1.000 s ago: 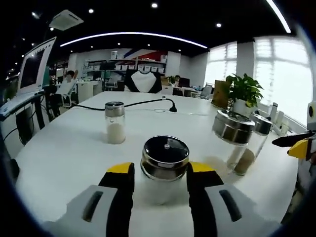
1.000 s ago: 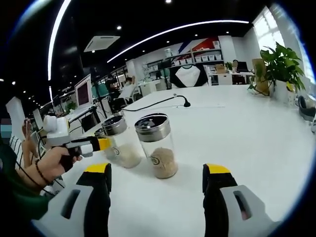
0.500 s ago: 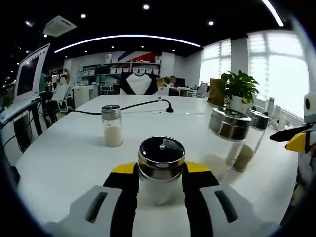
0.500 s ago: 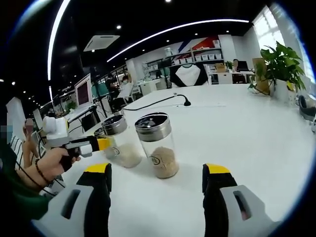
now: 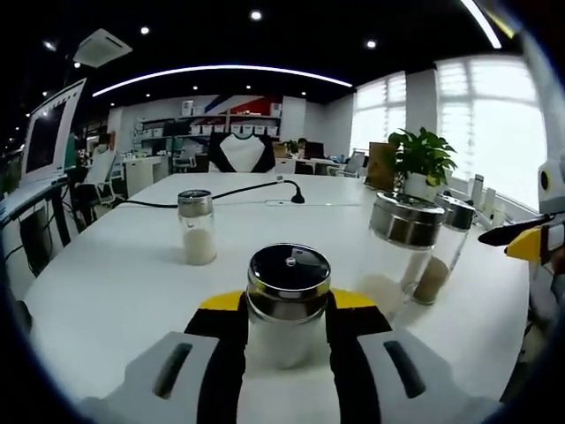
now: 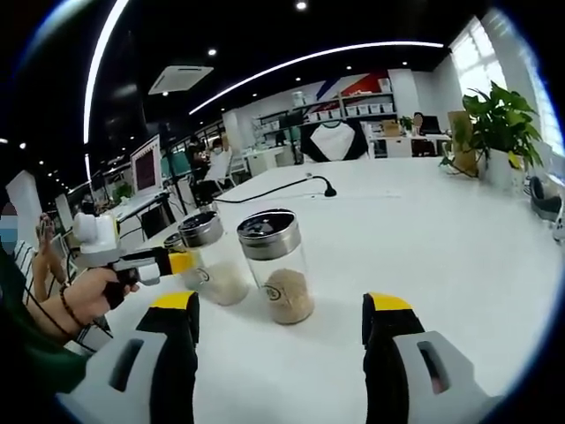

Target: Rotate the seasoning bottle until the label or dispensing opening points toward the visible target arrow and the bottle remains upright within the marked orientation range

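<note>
In the left gripper view, the left gripper (image 5: pixel 287 309) is clasping a seasoning bottle (image 5: pixel 288 305) of white grains at 6 o'clock, its yellow-tipped jaws pressing both sides of the glass just below the steel lid (image 5: pixel 289 279). The grip looks chosen to keep the bottle upright on the white table (image 5: pixel 115 283) while it is being turned. No target arrow or marked range can be made out on the table.

At 3 o'clock, two more bottles (image 5: pixel 402 256) are standing side by side, the farther one holding brown powder (image 5: pixel 434 283). A small shaker (image 5: pixel 197 227) is standing alone at 10 o'clock, and a black cable (image 5: pixel 221 193) is trailing across the far end.

In the right gripper view, the right gripper (image 6: pixel 281 331) is waiting with jaws spread wide and nothing between them, pointing at the two bottles (image 6: pixel 275 265), probably leaving the turning to the other hand (image 6: pixel 84 296) at 9 o'clock.
</note>
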